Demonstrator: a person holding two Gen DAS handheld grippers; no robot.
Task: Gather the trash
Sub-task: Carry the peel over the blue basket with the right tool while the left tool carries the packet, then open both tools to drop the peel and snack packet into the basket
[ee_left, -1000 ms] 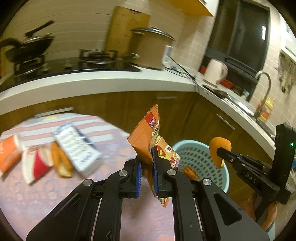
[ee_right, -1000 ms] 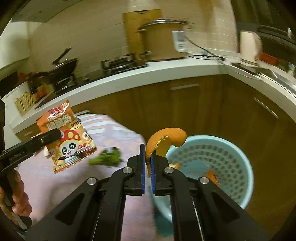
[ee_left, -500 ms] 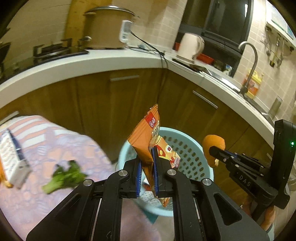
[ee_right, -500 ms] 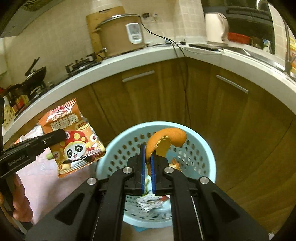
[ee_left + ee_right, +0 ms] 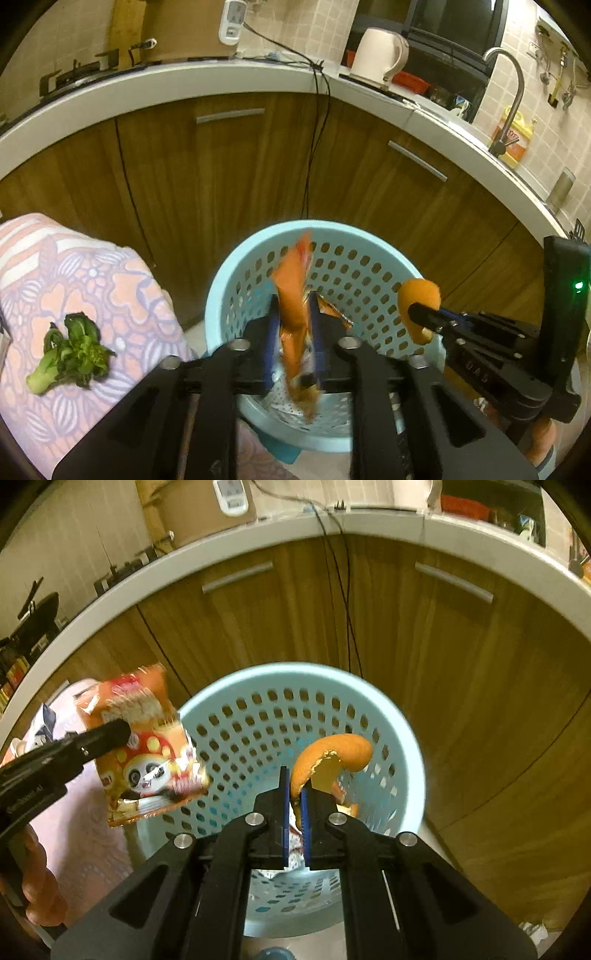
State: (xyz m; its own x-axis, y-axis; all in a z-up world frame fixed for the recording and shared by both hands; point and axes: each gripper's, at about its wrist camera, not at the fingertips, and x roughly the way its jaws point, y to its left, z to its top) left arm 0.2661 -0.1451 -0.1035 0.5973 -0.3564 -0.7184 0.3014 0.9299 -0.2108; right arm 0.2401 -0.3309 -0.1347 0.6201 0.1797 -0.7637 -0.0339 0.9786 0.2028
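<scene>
While poised over the blue basket [image 5: 221,295], left gripper [image 5: 293,325] slackened around blurred snack packet [image 5: 295,295], right gripper [image 5: 294,794] pinching orange peel [image 5: 332,753].

Black left gripper [image 5: 293,325] and right gripper [image 5: 294,805], blue pads, silver screws, green LED.
</scene>
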